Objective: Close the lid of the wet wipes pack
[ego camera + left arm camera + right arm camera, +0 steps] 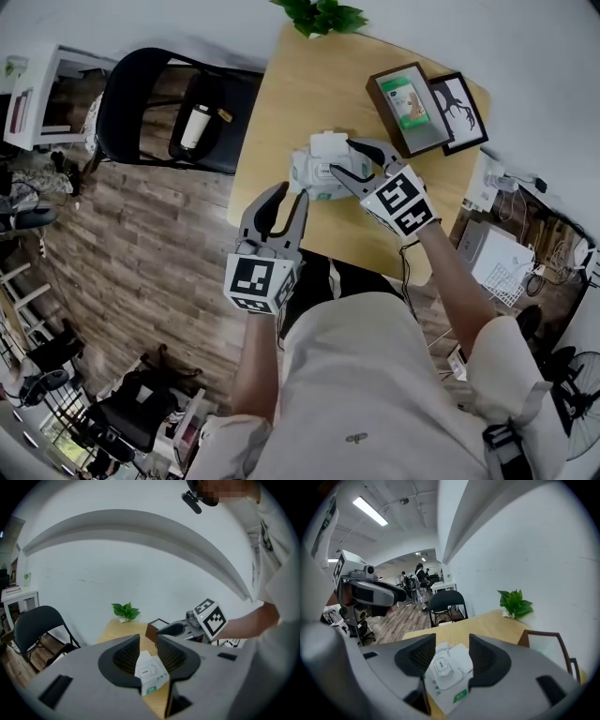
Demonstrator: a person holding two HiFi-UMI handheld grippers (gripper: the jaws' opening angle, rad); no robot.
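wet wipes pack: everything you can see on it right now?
The wet wipes pack is a soft white pouch with green print, lying flat on the wooden table, toward the person's side. Its white plastic lid looks flipped open; a tab reads OPEN. The right gripper hovers over it, jaws apart; no contact visible.

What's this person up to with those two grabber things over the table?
A person holds a two-jaw gripper in each hand over a wooden table. Both aim at a wet wipes pack whose lid seems flipped open. The right gripper hovers at the pack, jaws apart; the left gripper is nearer the table edge, also open. Neither grips anything.
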